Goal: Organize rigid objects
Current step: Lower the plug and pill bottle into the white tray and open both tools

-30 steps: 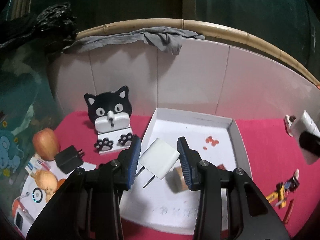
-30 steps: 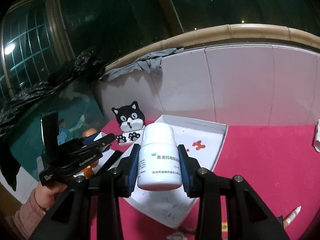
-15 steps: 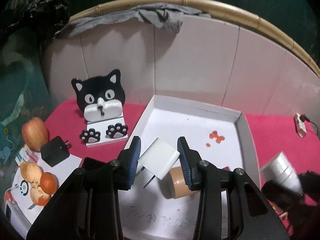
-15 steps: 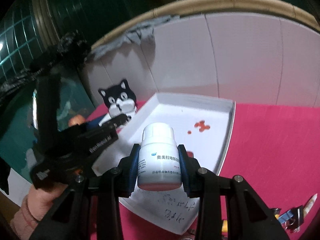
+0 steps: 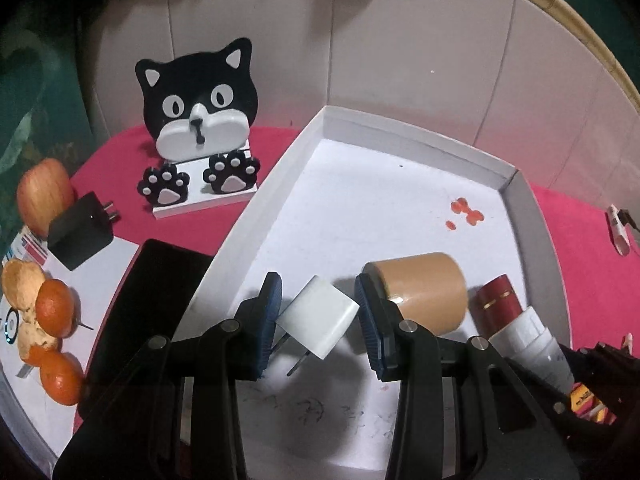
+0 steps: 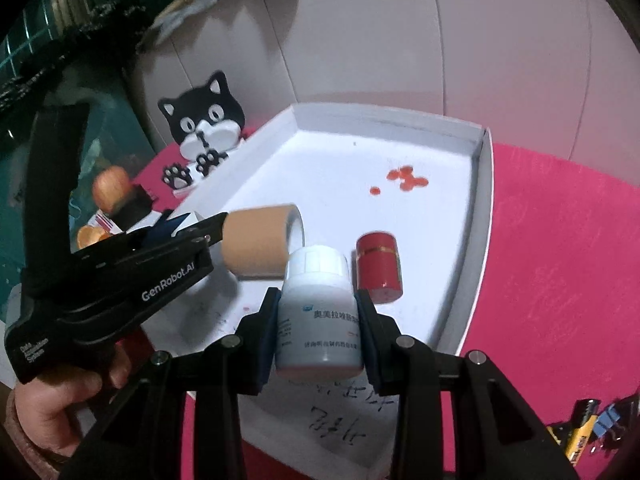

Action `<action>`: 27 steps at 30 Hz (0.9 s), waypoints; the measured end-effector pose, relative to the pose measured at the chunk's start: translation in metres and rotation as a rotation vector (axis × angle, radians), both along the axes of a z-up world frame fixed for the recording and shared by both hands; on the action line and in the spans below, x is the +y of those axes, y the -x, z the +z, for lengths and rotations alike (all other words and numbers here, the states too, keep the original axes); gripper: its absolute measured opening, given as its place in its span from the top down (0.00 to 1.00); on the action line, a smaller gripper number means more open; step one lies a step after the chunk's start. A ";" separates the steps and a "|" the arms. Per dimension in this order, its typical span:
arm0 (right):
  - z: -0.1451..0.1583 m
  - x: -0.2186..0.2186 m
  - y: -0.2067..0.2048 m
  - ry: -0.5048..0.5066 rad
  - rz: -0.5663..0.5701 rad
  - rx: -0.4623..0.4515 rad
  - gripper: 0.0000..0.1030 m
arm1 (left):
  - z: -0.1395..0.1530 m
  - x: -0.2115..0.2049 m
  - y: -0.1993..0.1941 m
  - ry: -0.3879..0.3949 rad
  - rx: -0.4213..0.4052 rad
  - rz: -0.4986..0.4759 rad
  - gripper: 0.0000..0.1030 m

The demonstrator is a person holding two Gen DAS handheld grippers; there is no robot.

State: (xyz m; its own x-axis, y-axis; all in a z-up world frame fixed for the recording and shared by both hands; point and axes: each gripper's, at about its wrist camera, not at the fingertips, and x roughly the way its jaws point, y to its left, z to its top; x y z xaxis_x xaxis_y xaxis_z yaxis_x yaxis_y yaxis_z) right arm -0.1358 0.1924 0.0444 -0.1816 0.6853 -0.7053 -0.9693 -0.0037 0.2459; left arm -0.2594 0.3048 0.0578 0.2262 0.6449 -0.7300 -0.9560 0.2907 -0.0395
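A white box lid tray (image 5: 400,148) lies on the red cloth; it also shows in the right wrist view (image 6: 482,184). My left gripper (image 5: 318,318) is shut on a white plug adapter (image 5: 318,316), held low over the tray's near part. My right gripper (image 6: 318,320) is shut on a white pill bottle (image 6: 318,312), held over the tray's near edge. A tan tape roll (image 5: 424,292) and a red cylinder (image 6: 378,266) lie in the tray. The bottle also shows in the left wrist view (image 5: 528,340) beside the red cylinder (image 5: 498,300).
A black cat phone stand (image 5: 198,120) stands left of the tray. A black charger (image 5: 80,236), an apple (image 5: 42,196), oranges (image 5: 54,312) and a black phone (image 5: 144,300) lie at the left. Red stains (image 5: 466,216) mark the tray. Clips (image 6: 580,436) lie at the right.
Both grippers have moved forward and down over the tray with their objects still held. The pill bottle has come close beside the red cylinder and tape roll.
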 end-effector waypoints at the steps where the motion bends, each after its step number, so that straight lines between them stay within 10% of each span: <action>1: 0.000 0.001 0.001 0.002 0.002 -0.008 0.64 | -0.001 0.001 0.000 0.005 -0.004 0.000 0.64; 9: 0.009 -0.007 0.007 -0.059 -0.011 -0.068 0.53 | 0.004 -0.005 0.008 -0.022 -0.021 0.023 0.61; 13: 0.018 -0.017 0.002 -0.119 -0.044 -0.084 0.00 | 0.017 -0.015 0.015 -0.084 -0.033 0.040 0.00; 27: 0.033 -0.041 0.000 -0.174 -0.085 -0.110 0.00 | 0.039 -0.052 0.026 -0.174 -0.032 0.063 0.00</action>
